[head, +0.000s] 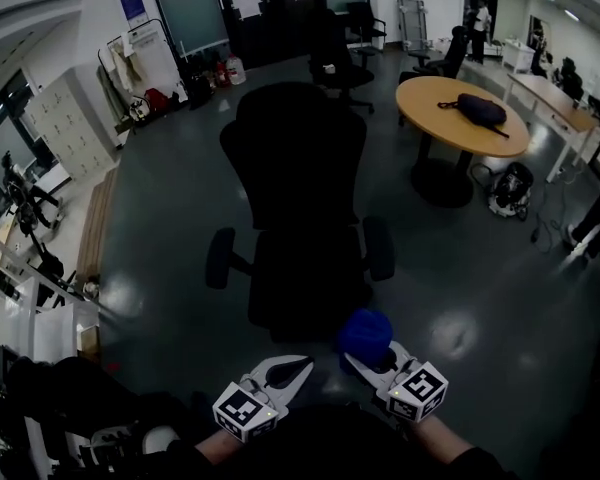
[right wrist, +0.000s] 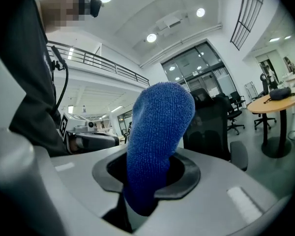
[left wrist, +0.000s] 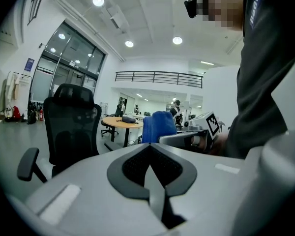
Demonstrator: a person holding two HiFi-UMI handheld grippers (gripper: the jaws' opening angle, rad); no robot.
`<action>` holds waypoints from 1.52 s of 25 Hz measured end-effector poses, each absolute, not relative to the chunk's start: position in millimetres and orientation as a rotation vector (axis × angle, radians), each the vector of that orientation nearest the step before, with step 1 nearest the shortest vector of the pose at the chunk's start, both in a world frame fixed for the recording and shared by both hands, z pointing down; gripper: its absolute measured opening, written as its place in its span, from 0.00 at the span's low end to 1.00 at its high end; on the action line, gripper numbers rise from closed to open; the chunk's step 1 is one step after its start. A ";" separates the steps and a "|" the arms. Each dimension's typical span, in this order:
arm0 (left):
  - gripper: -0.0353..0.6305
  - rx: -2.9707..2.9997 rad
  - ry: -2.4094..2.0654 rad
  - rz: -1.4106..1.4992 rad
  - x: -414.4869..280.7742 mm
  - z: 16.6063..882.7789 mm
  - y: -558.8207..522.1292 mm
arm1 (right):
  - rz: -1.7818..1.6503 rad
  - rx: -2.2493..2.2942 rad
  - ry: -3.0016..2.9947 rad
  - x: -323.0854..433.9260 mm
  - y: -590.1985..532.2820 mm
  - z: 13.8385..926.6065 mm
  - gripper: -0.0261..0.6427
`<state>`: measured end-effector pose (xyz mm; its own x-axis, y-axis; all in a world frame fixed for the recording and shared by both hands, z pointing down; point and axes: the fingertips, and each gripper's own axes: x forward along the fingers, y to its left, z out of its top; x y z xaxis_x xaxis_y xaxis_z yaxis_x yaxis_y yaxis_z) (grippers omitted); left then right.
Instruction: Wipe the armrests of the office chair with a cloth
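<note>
A black office chair (head: pixel 298 198) faces me, its backrest toward the far side. Its two padded armrests (head: pixel 220 258) (head: pixel 378 248) stick out at the sides. My right gripper (head: pixel 354 360) is shut on a blue cloth (head: pixel 365 336), which bulges out between the jaws (right wrist: pixel 157 132), just in front of the seat's near edge. My left gripper (head: pixel 302 368) hangs beside it to the left, shut with nothing in it. Both grippers are short of the armrests. The left gripper view shows the chair (left wrist: pixel 71 127), one armrest (left wrist: pixel 28 162) and the cloth (left wrist: pixel 157 127).
A round wooden table (head: pixel 425 98) with a dark bag (head: pixel 480 108) stands at the back right, a backpack (head: pixel 510 190) on the floor by it. More office chairs (head: pixel 340 63) stand behind. White racks (head: pixel 20 308) and lockers (head: pixel 65 128) line the left side.
</note>
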<state>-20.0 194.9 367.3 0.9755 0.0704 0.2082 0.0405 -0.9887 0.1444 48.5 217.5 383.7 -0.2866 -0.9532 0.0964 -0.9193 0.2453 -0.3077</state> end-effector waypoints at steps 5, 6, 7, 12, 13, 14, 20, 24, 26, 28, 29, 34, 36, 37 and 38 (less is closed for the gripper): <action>0.08 2.994 0.060 0.332 -4.3 368.4 199.8 | -0.471 -1.774 2.422 62.3 223.6 393.2 0.22; 0.08 2.995 0.057 0.333 -1.0 368.7 199.6 | -0.470 -1.774 2.416 67.2 223.4 393.8 0.22; 0.08 2.995 0.053 0.333 1.7 369.3 198.7 | -0.470 -1.777 2.410 71.7 222.4 394.0 0.22; 0.08 2.984 0.027 0.312 9.0 374.3 182.1 | -0.482 -1.774 2.414 84.2 206.2 399.1 0.22; 0.08 2.980 0.025 0.305 10.5 375.2 177.0 | -0.482 -1.775 2.420 85.8 201.9 399.7 0.22; 0.08 2.976 0.022 0.298 11.8 376.7 171.5 | -0.482 -1.778 2.426 87.2 197.3 400.2 0.22; 0.08 2.974 -0.020 0.273 8.0 390.5 113.4 | -0.491 -1.823 2.435 94.1 151.9 400.6 0.22; 0.08 2.941 -0.076 0.252 -8.3 389.6 46.6 | -0.504 -1.830 2.453 82.9 92.3 394.4 0.22; 0.08 2.943 -0.073 0.228 -13.2 389.2 15.6 | -0.507 -1.824 2.462 77.1 59.5 392.2 0.22; 0.08 2.946 -0.053 0.224 -16.0 392.3 -12.9 | -0.518 -1.827 2.462 74.0 26.0 393.4 0.22; 0.08 2.946 -0.044 0.229 -17.6 395.2 -26.2 | -0.527 -1.832 2.460 73.2 9.9 395.0 0.22; 0.08 2.934 -0.057 0.240 -27.7 407.8 -87.9 | -0.550 -1.866 2.476 72.8 -58.7 394.9 0.22; 0.08 2.917 -0.065 0.261 -40.3 419.5 -111.3 | -0.556 -1.887 2.485 67.9 -84.0 394.9 0.22; 0.08 2.905 -0.071 0.276 -45.5 427.1 -122.6 | -0.553 -1.896 2.487 67.4 -96.8 394.5 0.22; 0.08 2.896 -0.080 0.286 -48.6 431.9 -133.8 | -0.548 -1.901 2.491 68.2 -109.6 393.3 0.22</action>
